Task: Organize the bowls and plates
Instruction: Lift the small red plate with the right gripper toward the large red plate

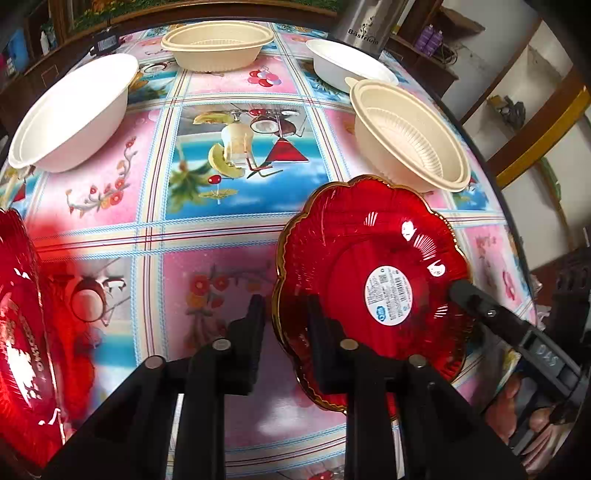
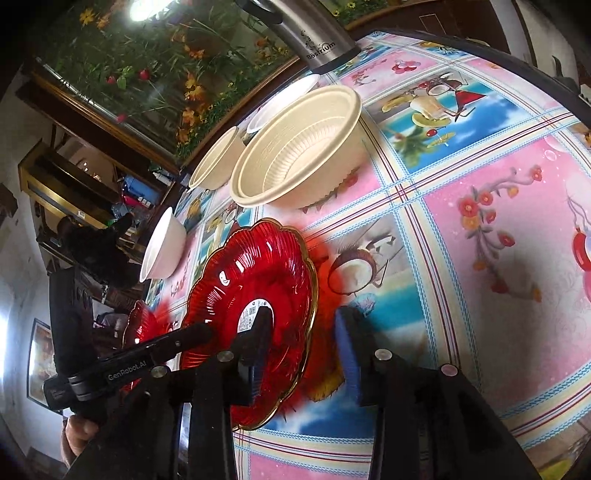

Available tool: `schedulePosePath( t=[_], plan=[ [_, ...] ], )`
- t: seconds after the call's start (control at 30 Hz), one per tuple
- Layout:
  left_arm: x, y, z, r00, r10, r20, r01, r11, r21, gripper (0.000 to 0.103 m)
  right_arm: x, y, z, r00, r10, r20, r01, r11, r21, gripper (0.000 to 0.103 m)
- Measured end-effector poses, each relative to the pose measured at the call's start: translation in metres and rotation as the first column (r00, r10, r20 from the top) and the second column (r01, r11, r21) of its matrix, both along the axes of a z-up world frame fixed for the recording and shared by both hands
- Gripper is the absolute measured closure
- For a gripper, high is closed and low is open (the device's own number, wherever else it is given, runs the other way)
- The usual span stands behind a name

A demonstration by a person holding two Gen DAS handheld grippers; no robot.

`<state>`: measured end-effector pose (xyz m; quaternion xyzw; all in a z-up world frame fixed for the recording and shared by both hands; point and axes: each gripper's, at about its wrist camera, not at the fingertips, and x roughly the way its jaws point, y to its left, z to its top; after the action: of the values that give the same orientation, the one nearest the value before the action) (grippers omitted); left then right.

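Observation:
A red scalloped plate (image 1: 369, 258) with a gold rim and a white sticker hangs tilted over the tablecloth. My left gripper (image 1: 284, 306) is shut on its near rim, one finger on each side. My right gripper (image 2: 303, 321) straddles the opposite rim of the plate (image 2: 258, 280). Its fingers stand apart, and a gap shows beside the blue pad. A second red plate (image 1: 18, 314) lies at the left edge. Two cream bowls (image 1: 410, 136) (image 1: 218, 44) and two white bowls (image 1: 74, 110) (image 1: 347, 62) stand farther back on the table.
A steel kettle (image 1: 365, 22) stands at the far edge behind the white bowl. The table (image 1: 240, 229) carries a pink and blue patterned cloth. A person's hand (image 2: 77, 432) holds the left tool. Shelves and a flower picture line the room behind.

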<state>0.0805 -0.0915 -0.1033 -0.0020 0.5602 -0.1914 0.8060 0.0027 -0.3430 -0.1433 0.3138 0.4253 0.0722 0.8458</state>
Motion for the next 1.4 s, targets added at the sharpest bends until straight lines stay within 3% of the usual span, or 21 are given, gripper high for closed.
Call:
schedulePosePath(
  t=[0.13, 0.23, 0.73, 1.07, 1.4],
  plan=[
    [-0.004, 0.0, 0.001, 1.0, -0.003, 0.016, 0.003, 1.0, 0.0, 0.089, 0.001, 0.007, -0.001, 0.999, -0.028, -0.023, 0.027, 0.998, -0.055, 0.092],
    [-0.009, -0.001, 0.003, 0.999, -0.004, 0.043, 0.004, 1.0, 0.009, 0.09, 0.002, 0.01, -0.002, 0.999, -0.028, -0.026, 0.027, 0.998, -0.054, 0.095],
    [-0.037, -0.004, 0.022, 0.981, -0.054, 0.187, 0.038, 0.995, 0.089, 0.09, -0.009, 0.015, 0.003, 0.999, -0.036, -0.008, 0.035, 0.997, -0.065, 0.095],
    [-0.054, 0.039, 0.053, 0.959, 0.015, 0.282, -0.032, 0.998, 0.055, 0.09, -0.012, 0.052, 0.033, 0.997, 0.036, 0.066, -0.03, 0.997, -0.078, 0.095],
    [-0.071, 0.094, 0.072, 0.918, 0.124, 0.378, -0.157, 0.986, 0.057, 0.089, 0.002, 0.111, 0.057, 0.982, 0.148, 0.114, -0.137, 0.986, -0.1, 0.095]
  ],
)
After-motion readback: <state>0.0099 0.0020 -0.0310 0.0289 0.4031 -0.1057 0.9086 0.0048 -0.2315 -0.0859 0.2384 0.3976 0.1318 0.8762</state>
